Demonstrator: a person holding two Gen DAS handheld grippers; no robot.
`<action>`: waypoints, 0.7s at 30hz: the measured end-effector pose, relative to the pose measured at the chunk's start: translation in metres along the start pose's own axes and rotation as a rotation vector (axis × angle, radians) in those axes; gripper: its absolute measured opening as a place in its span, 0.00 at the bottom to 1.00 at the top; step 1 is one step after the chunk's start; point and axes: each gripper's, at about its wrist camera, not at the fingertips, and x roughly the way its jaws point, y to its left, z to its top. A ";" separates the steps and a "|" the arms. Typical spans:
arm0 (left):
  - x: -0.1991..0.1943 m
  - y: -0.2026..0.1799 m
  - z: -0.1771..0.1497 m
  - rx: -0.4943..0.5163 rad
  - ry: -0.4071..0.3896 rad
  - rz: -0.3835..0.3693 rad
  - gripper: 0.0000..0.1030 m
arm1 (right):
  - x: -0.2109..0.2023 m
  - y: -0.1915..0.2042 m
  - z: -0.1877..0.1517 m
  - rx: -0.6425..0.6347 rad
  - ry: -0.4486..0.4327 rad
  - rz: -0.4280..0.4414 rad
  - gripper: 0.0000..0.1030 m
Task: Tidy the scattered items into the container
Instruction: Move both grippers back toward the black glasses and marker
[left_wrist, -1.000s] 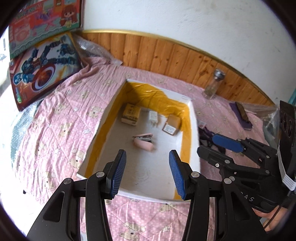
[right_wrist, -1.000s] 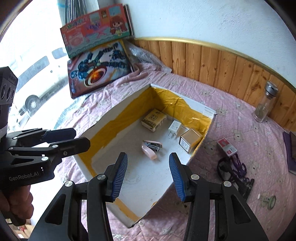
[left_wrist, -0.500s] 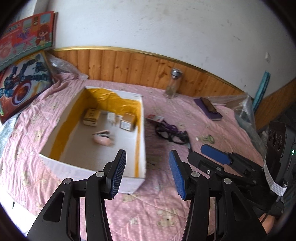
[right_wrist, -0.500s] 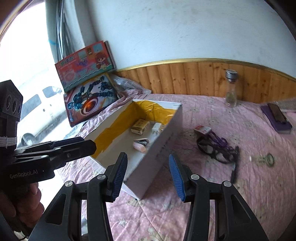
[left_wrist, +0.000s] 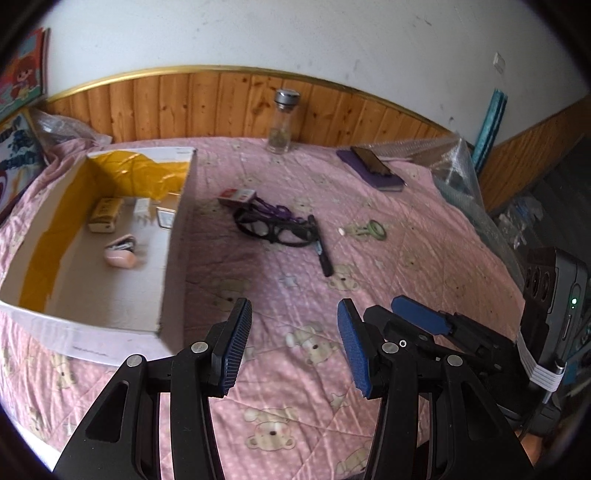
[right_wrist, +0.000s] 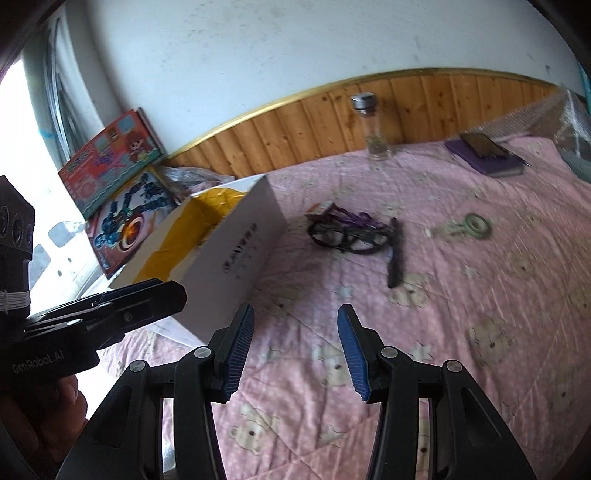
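Pink blanket (left_wrist: 406, 229) holds black glasses (left_wrist: 273, 227) beside the box (left_wrist: 173, 236); both grippers, left (left_wrist: 293, 345) and right (right_wrist: 295, 347), hang open, empty.

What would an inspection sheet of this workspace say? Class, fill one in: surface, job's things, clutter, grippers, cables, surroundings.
Surface: pink quilt with a bear print, covering the whole work area.
Job's things: open white box already holds a pink stapler and small cartons; black glasses, red packet, black pen and green ring lie outside on the quilt.
Clutter: glass bottle upright by the panelling; purple notebook with a phone on top.
Grippers: left gripper and right gripper both have jaws apart, holding nothing.
Cables: nothing seen.
Surroundings: white wall, wood panelling, toy boxes leaning by a window.
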 end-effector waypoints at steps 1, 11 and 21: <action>0.006 -0.004 0.001 0.002 0.010 -0.005 0.50 | 0.001 -0.008 -0.002 0.015 0.008 -0.010 0.46; 0.080 -0.028 0.018 0.001 0.111 -0.027 0.50 | 0.014 -0.074 0.004 0.132 0.044 -0.084 0.38; 0.163 0.028 0.056 -0.339 0.200 -0.017 0.55 | 0.070 -0.099 0.034 0.089 0.132 -0.085 0.37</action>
